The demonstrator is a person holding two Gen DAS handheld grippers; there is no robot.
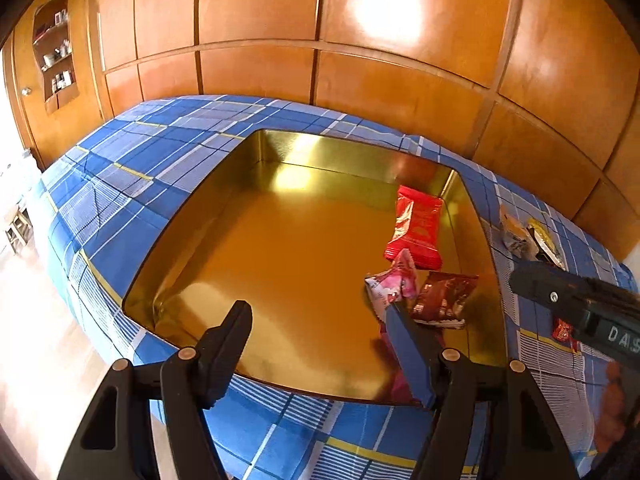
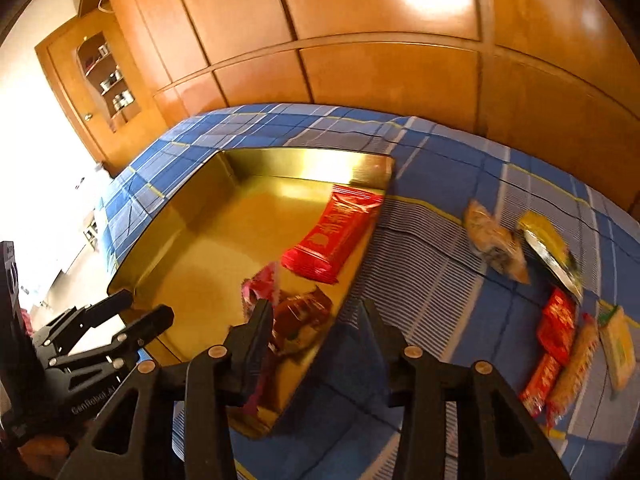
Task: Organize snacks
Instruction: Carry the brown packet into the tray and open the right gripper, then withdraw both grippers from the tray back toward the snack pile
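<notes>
At the far left of the right wrist view the left tool (image 2: 148, 312) hangs over the near left corner of a gold tin tray (image 2: 188, 216), its jaws apart and nothing between them. The tray is square, shallow and mirror-bright inside, and it sits on a surface covered by a blue plaid cloth (image 2: 440, 152) with white and yellow lines, in front of a wall of glossy wooden cabinet panels (image 2: 360, 80). Three snacks lie in the tray, all toward its right side: a long red packet (image 2: 332, 236) with gold lettering lying against the right wall, a pink wrapper (image 2: 260, 284) nearer the front, and a dark brown packet (image 2: 304, 312) just beside the pink one. In the left wrist view the same three show as red packet (image 1: 416, 228), pink wrapper (image 1: 394, 284) and brown packet (image 1: 444, 296). The right tool (image 2: 316, 316) is poised over the tray's right rim with its jaws parted and empty, one finger in front of the pink and brown packets, the other over the cloth. Right of the tray, on the cloth, lie more snacks: a beige crinkled packet (image 2: 496, 244), a yellow packet (image 2: 548, 244) with a silver edge, a red packet (image 2: 558, 328), a smaller red one (image 2: 540, 380) below it, a long orange stick packet (image 2: 576, 364) and a pale yellow flat packet (image 2: 618, 348). That makes six visible outside the tray, though motion blur softens them.
</notes>
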